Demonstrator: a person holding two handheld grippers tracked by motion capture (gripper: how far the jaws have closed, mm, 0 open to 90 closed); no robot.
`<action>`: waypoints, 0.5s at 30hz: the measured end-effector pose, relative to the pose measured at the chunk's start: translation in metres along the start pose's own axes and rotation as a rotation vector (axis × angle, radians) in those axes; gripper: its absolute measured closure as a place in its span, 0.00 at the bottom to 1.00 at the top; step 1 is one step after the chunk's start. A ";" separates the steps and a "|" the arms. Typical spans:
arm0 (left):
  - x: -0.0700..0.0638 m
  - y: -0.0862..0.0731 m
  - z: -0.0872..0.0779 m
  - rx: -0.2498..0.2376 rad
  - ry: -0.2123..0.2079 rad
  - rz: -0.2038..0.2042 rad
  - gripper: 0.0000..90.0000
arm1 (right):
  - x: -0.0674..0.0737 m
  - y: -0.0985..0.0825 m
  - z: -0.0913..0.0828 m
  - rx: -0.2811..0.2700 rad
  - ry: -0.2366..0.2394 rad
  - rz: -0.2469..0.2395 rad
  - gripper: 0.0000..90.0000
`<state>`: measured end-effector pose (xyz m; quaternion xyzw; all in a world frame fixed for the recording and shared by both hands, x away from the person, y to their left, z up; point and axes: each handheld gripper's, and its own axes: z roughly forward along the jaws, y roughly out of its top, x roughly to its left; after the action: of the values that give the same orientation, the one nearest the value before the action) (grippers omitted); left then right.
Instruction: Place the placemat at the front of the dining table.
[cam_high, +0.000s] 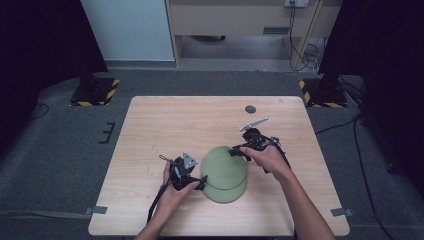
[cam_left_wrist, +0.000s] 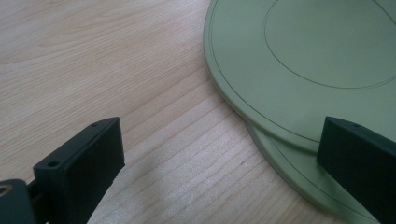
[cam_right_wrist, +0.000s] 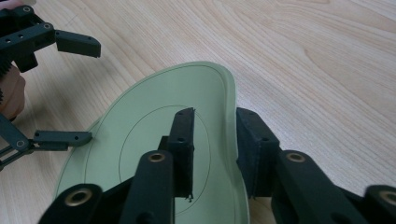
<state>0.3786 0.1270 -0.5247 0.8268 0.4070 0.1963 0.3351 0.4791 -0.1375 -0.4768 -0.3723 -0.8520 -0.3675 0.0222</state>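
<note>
High view shows your two tongs at a stack of green plates on the wooden table (cam_high: 150, 125). Your right tongs (cam_right_wrist: 212, 154) have one jaw on the top plate (cam_right_wrist: 140, 121) and one outside its raised rim; the rim sits between them, but you cannot quite see if both pads press it yet. Your left tongs (cam_left_wrist: 219, 154) stand wide apart at the opposite side, one jaw over bare wood, the other over the edge where the top plate overlaps the bottom plate (cam_left_wrist: 299, 172).
</note>
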 end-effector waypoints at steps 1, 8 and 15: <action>0.000 0.000 0.000 0.000 0.001 0.000 0.00 | 0.001 0.000 -0.001 0.001 -0.005 -0.007 0.81; 0.000 0.000 0.000 0.000 -0.003 -0.005 0.00 | 0.005 0.005 -0.005 0.019 -0.029 -0.059 0.92; 0.000 0.000 0.000 0.001 -0.002 -0.005 0.00 | 0.012 0.006 -0.005 0.034 -0.051 -0.090 0.95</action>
<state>0.3788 0.1274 -0.5248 0.8262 0.4087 0.1945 0.3355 0.4736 -0.1307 -0.4658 -0.3424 -0.8743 -0.3439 -0.0094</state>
